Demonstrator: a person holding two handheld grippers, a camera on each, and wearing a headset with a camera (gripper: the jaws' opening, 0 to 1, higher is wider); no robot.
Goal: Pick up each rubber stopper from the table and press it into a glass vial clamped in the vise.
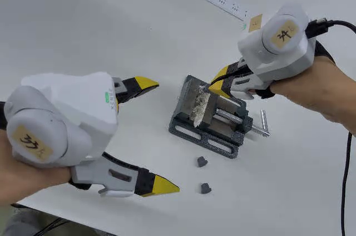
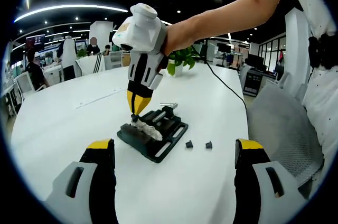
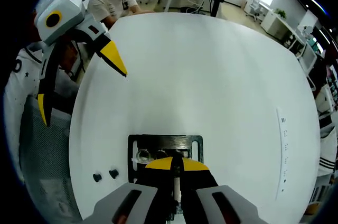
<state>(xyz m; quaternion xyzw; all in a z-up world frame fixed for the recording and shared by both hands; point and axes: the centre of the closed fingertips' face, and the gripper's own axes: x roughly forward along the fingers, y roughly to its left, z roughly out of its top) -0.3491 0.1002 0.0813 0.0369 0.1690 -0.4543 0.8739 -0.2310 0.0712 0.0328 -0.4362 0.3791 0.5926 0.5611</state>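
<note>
A broad white table point(image 1: 83, 24) in an open-plan office carries the work. A dark vise point(image 1: 186, 119) sits near its middle with glass vials point(image 1: 199, 105) clamped in a row between its jaws. Two rubber stoppers point(image 1: 202, 162) lie loose on the table just beside the vise on the person's side, close together but not touching. The right gripper point(image 2: 136, 112) is pitched steeply down, its yellow tips closed together and set on one end of the row of vials. In the right gripper view the tips meet over the vise beside two open vial mouths, but I cannot tell whether a stopper is pinched between them. The left gripper point(image 1: 162, 136) hangs above the table well apart from the vise, its jaws spread wide and holding nothing. The step in hand reads as seating a stopper in a vial. To do it well, the push should run straight down the vial's axis, since a slanted push on thin glass could chip the lip or skid the stopper off. The tips should be centred over one mouth, not straddling two. The vise is not visibly fastened to the table, so a steady, modest press looks wiser than a jab. The free left gripper could brace the vise body if it rocks. With two stoppers loose on the table and open mouths in the vise, more rounds appear to be left.
</note>
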